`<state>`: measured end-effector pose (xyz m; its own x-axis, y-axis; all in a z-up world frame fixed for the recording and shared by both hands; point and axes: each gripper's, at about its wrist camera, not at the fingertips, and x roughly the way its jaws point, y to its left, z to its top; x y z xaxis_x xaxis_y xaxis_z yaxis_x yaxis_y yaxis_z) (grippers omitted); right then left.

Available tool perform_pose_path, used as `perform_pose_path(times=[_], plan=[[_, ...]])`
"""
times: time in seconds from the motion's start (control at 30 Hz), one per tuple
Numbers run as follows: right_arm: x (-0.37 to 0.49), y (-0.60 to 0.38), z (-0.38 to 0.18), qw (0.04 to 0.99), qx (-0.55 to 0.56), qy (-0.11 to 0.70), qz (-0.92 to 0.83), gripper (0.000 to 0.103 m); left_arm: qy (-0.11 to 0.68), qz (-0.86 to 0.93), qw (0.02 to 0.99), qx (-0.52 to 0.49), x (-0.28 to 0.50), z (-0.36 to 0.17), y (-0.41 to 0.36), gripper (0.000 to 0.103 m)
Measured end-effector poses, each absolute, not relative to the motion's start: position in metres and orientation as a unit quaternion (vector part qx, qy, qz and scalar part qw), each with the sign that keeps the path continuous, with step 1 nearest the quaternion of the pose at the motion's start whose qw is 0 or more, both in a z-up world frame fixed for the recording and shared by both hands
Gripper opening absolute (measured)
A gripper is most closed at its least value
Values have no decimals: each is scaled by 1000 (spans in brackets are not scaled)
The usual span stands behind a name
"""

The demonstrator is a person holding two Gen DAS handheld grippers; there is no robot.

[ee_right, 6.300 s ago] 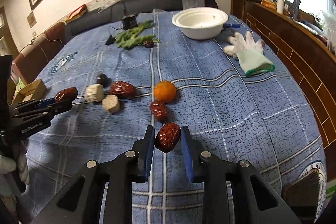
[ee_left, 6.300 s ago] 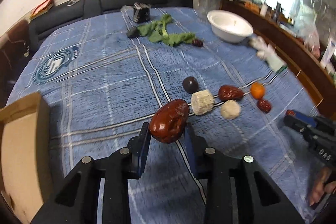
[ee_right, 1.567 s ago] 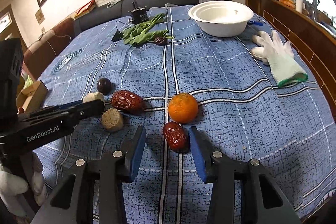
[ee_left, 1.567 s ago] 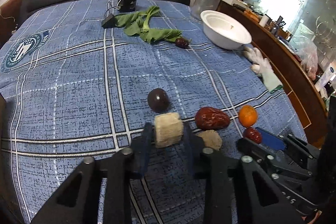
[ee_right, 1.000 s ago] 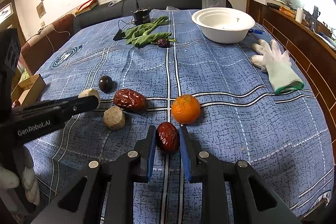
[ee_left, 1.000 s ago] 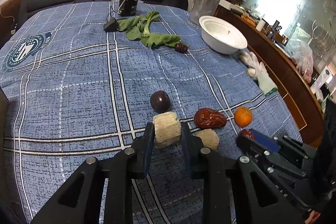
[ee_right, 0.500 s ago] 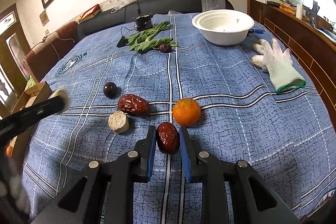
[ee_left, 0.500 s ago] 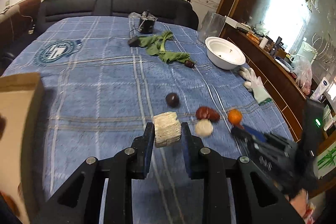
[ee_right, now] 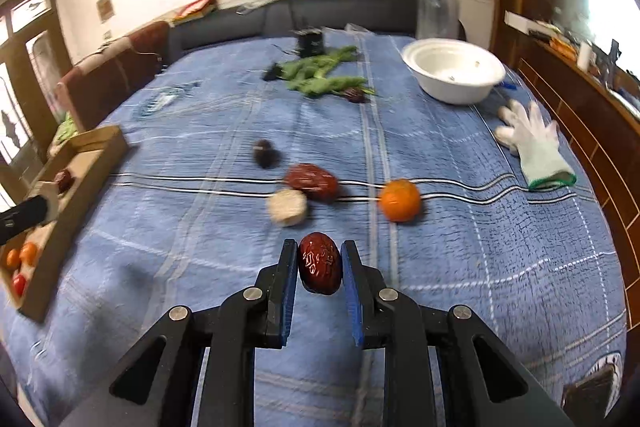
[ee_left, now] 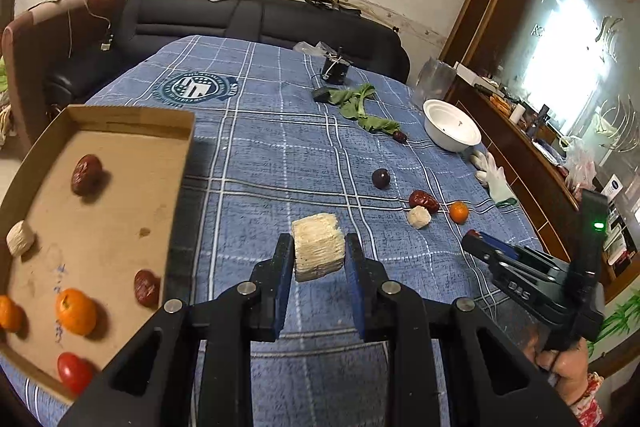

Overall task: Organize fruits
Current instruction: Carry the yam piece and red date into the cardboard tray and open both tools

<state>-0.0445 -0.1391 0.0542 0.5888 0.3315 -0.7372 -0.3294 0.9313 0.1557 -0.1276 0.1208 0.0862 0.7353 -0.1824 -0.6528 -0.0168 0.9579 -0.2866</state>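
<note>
My left gripper (ee_left: 319, 254) is shut on a pale, ridged cylinder-shaped piece (ee_left: 318, 246), held above the blue checked cloth just right of a cardboard tray (ee_left: 176, 163). The tray holds red dates, small oranges, a tomato and a pale piece. My right gripper (ee_right: 320, 269) is shut on a red date (ee_right: 320, 268), lifted off the cloth. On the cloth beyond it lie a pale round piece (ee_right: 287, 207), a large red date (ee_right: 312, 181), an orange (ee_right: 400, 200) and a dark round fruit (ee_right: 265, 153). In the left wrist view the right gripper (ee_left: 472, 238) shows at the right.
A white bowl (ee_right: 454, 69) stands at the far right of the table, with a white glove (ee_right: 534, 141) nearer. Green leaves (ee_right: 320, 75), a small dark fruit (ee_right: 354, 94) and a black device (ee_right: 310, 41) lie at the back. A dark sofa (ee_left: 248, 21) runs behind.
My left gripper has swung left with the pale piece, bringing the cardboard tray into view. My right gripper has lifted the red date off the cloth.
</note>
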Motion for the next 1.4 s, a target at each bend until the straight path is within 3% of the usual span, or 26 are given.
perform_pose_path(times=[0.77,1.1,1.4], plan=[[-117,30,108,846,-35,376,376,25,324,89,930,-147,-168,99,224,25],[-111,117,96,815,-69,390,422,25,359,174,902,-167,-171,74,308,25],[-97,172,63,794,-102,419,429,25,388,174,888,-177,-160,49,331,25]])
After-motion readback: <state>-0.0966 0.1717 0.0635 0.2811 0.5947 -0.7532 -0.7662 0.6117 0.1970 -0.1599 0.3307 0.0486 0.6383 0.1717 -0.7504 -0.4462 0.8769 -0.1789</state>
